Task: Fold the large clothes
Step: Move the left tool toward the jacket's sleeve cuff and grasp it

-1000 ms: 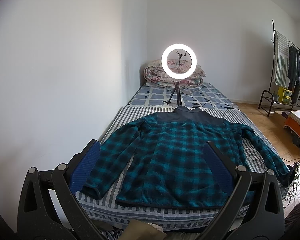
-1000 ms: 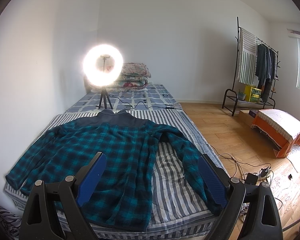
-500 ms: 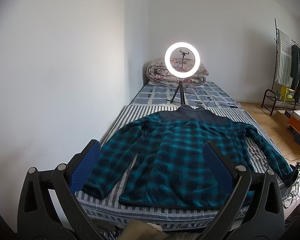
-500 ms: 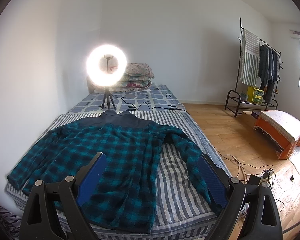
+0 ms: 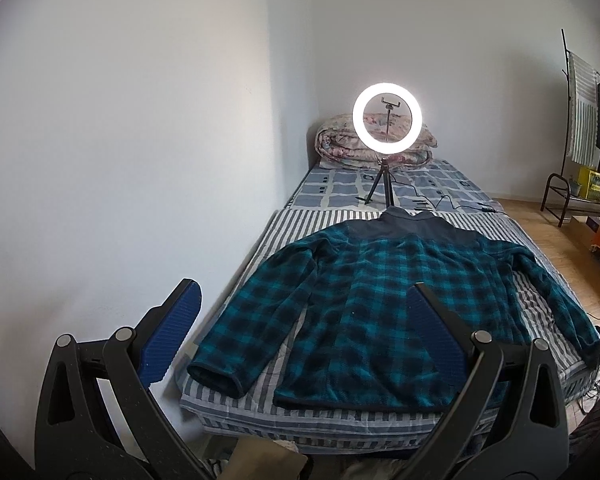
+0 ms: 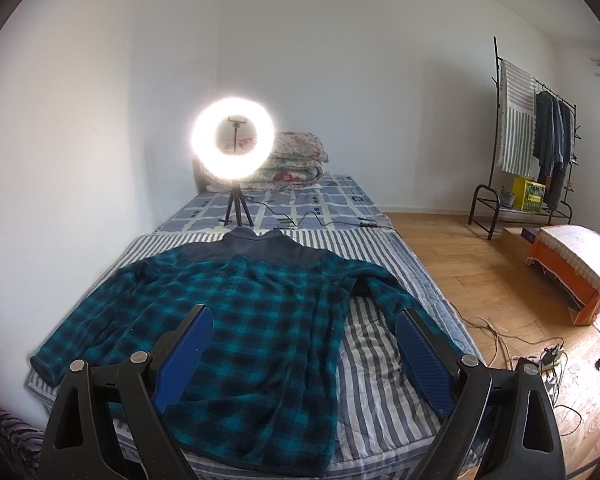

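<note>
Both grippers, left gripper [image 5: 304, 316] and right gripper [image 6: 304, 344], gape wide, empty, above plaid jacket [image 5: 380, 300]; only right view shows orange bench [image 6: 572, 264].

The garment is a teal-and-black plaid fleece jacket [image 5: 384, 304] [image 6: 256, 328] with a dark navy collar and shoulder yoke. It lies flat and unfolded, collar toward the far end and hem at the near edge. Both sleeves are spread outward and angled toward the near edge. The left cuff lies near the near corner.
</note>
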